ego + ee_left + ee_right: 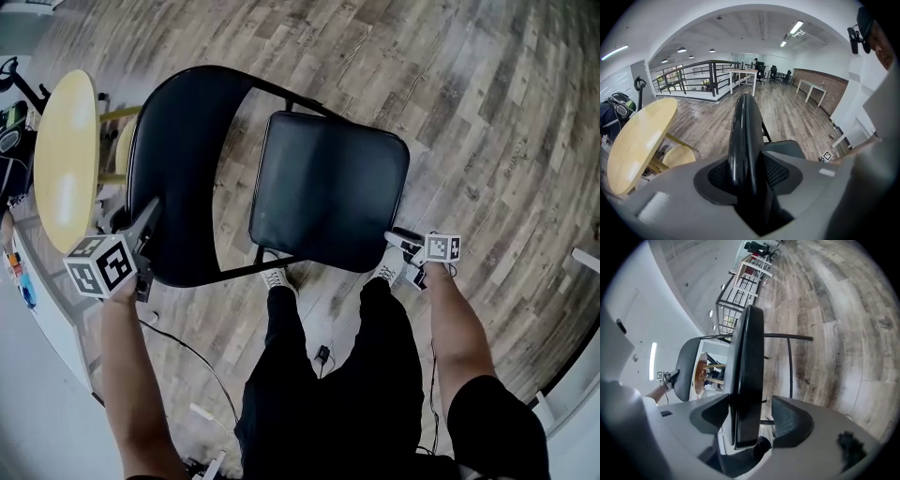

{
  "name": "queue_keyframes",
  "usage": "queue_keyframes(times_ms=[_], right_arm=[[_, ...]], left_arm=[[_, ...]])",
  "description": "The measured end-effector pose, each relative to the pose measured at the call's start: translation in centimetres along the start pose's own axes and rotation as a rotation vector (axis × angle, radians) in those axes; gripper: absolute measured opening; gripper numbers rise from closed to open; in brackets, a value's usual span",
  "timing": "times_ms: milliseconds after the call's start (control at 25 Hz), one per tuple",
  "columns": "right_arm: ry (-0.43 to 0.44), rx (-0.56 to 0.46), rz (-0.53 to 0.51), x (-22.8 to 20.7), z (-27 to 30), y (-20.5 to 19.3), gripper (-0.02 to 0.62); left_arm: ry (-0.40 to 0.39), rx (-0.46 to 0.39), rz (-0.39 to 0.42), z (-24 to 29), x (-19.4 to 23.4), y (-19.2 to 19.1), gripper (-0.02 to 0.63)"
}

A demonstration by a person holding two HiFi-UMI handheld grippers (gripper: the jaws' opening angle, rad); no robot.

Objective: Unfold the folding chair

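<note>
Only right gripper view shows right tongs [750, 404] apart around seat [747, 348].

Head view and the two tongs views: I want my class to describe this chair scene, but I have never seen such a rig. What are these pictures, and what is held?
There is no machine here. A person standing on a wooden floor holds a pair of tongs in each hand. The head view comes from a camera on the person's head, looking down. Each other picture comes from a camera riding on one pair of tongs, looking along its jaws. The left tongs are clamped on the backrest of a black folding chair. The right tongs straddle the near edge of the seat, jaws apart, not gripping. A yellow round table stands beside the chair.
</note>
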State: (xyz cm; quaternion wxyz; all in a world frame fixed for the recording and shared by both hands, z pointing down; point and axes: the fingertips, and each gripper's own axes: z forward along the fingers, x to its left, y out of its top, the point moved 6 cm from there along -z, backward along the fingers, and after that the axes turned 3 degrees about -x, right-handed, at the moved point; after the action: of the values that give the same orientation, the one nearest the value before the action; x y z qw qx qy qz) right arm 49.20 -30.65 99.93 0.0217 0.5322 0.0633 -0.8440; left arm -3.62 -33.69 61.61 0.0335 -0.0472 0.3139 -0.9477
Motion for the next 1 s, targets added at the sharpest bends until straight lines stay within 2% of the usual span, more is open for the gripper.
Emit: queue_keyframes(times_ms=[160, 400, 560, 760, 1000], right_arm=[[-0.098, -0.004, -0.007, 1.5, -3.0, -0.5, 0.29], [-0.17, -0.045, -0.037, 7.0, -5.1, -0.5, 0.29], [-0.202, -0.112, -0.031, 11.2, -4.2, -1.2, 0.29], [-0.285, -0.223, 0.07, 14.4, -2.7, -3.7, 0.288], [-0.314, -0.192, 0.047, 20.2, 1.6, -6.7, 0.282]], left_arm=[[0.001, 0.003, 0.0, 0.1, 0.0, -0.1, 0.173], [0.0, 0.004, -0.002, 0.3, -0.2, -0.2, 0.176], [-0.006, 0.003, -0.003, 0.4, -0.3, -0.3, 0.175], [-0.026, -0.006, 0.003, 1.0, -0.8, -0.8, 0.172], [-0.036, -0.011, 0.013, 1.2, -0.9, -0.4, 0.17]])
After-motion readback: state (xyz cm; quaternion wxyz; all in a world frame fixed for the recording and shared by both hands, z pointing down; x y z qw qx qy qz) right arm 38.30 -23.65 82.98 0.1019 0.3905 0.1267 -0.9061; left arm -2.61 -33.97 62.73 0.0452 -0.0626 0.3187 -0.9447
